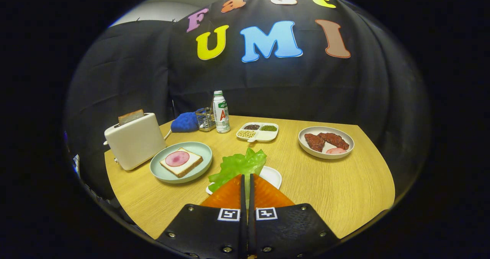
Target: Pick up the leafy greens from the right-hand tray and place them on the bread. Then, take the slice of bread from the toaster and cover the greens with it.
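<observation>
Wooden table [344, 190] carries a toaster [134, 141] at far left, holding a bread slice [130, 116]. Near it, bread with ham [180, 162] lies on a plate [162, 171]. Claw [246, 180] is clamped on lettuce [239, 165] above a white tray [272, 175].

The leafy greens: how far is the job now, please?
In hand: the gripper is shut on the leafy greens, over the small white tray. Nothing is finished. Left: lay them on the bread on the green plate, then cover them with the slice in the toaster.
</observation>
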Demonstrator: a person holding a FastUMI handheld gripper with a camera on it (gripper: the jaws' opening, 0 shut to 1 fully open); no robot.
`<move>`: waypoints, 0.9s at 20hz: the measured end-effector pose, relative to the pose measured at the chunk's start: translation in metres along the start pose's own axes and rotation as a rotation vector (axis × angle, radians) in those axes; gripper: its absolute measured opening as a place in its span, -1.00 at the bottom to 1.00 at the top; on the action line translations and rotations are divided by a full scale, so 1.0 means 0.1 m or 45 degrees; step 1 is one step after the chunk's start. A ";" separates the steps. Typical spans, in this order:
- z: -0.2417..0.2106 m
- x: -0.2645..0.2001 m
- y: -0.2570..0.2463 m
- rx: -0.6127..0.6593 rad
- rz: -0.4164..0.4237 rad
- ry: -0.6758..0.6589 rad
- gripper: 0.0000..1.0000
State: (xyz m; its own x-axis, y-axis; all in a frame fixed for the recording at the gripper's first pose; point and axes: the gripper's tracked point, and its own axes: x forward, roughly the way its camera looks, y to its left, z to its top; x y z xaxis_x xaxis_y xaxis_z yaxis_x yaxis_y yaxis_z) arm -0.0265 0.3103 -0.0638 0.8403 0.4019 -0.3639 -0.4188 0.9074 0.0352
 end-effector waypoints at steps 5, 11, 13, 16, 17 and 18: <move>0.16 -0.02 0.17 -0.024 0.036 -0.033 -0.98; 0.29 0.04 0.44 -0.038 0.104 -0.055 -0.98; 0.31 0.07 0.56 -0.044 0.131 -0.050 -0.98; 0.33 0.17 0.76 -0.049 0.180 -0.046 -0.98; 0.34 0.20 0.83 -0.051 0.197 -0.044 -0.98; 0.34 0.23 0.90 -0.054 0.213 -0.041 -0.98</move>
State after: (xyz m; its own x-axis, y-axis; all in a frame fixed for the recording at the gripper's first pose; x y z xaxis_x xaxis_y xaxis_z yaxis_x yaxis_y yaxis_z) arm -0.0330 0.4056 -0.0370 0.7677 0.5514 -0.3264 -0.5674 0.8217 0.0536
